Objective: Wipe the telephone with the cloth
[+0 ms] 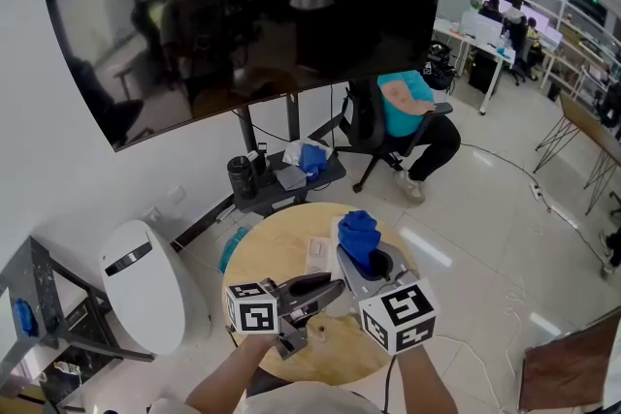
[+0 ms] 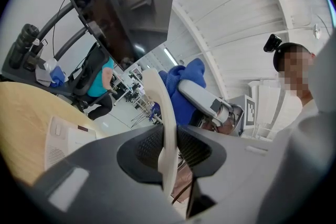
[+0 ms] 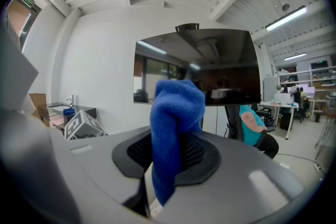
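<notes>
The handset (image 2: 160,107) is cream-white, slim and curved. It shows edge-on, standing upright between the jaws of the left gripper (image 2: 169,147), which are drawn in narrow and pinch it on both sides. It is lifted off the telephone base (image 1: 318,255), a pale flat box lying on the round wooden tabletop (image 1: 254,252) just beyond the grippers. The cloth (image 3: 176,113) is bright blue and fleecy, bunched upward out of the right gripper (image 3: 168,152), whose jaws are closed on it. Both grippers are held about level over the near part of the tabletop. The left one points across to the right and the right one points to the far side. The cloth sits right by the handset, but I can't tell whether they touch.
</notes>
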The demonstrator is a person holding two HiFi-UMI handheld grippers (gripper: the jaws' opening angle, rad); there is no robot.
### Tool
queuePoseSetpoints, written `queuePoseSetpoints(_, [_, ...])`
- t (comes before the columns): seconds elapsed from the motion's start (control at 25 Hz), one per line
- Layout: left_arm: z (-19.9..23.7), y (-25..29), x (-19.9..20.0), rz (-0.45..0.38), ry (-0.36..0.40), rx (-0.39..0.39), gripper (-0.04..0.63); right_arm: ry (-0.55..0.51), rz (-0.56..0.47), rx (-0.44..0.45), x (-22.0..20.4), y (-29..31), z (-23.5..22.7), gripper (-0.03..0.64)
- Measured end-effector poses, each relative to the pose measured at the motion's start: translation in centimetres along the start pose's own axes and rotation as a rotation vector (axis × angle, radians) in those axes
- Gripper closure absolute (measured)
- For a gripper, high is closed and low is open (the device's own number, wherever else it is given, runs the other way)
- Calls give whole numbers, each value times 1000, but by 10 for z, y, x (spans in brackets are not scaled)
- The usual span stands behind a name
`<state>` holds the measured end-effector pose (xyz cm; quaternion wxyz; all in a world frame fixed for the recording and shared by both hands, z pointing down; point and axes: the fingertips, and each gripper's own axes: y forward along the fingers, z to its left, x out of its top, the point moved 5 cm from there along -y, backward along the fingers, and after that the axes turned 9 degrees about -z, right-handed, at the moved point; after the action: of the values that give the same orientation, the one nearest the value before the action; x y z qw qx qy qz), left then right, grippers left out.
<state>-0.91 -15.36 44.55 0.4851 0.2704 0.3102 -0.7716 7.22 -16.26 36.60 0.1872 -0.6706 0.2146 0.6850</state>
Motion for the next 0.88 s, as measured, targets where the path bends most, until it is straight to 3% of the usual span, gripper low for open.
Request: queuePoseSetpoints(0.88, [8, -3, 33, -114, -36, 8, 517, 83, -12, 33, -29, -27, 27, 531])
